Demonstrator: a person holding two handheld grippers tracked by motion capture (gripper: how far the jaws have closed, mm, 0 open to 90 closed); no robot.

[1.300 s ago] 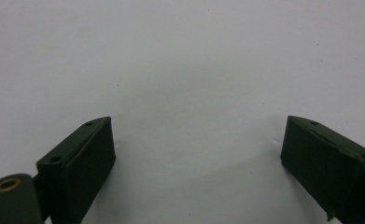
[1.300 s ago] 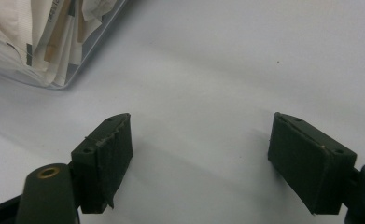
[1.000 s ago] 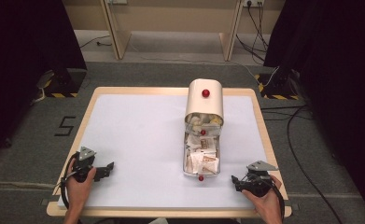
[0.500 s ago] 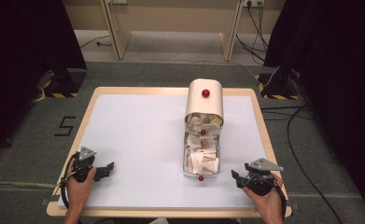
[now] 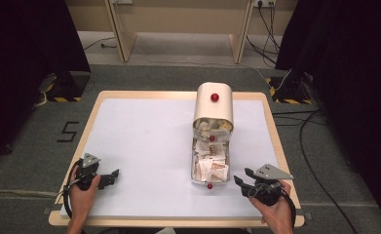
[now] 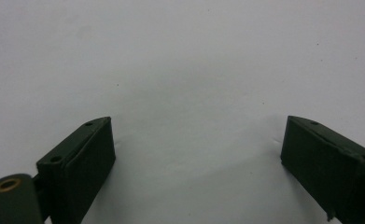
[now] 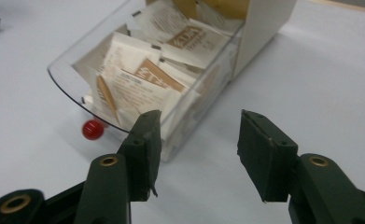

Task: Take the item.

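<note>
Lifted a little since a second ago, right gripper (image 7: 196, 140), jaws just closing to a middling gap, nothing between; clear drawer (image 7: 77, 95) of sachets (image 7: 143, 77) just ahead, red knob (image 7: 92, 129) partly behind its curved front; left gripper (image 6: 196, 154) wide, unmoved

Cream box (image 5: 213, 105), red knob (image 5: 214, 97), black claw (image 7: 196, 154)
</note>
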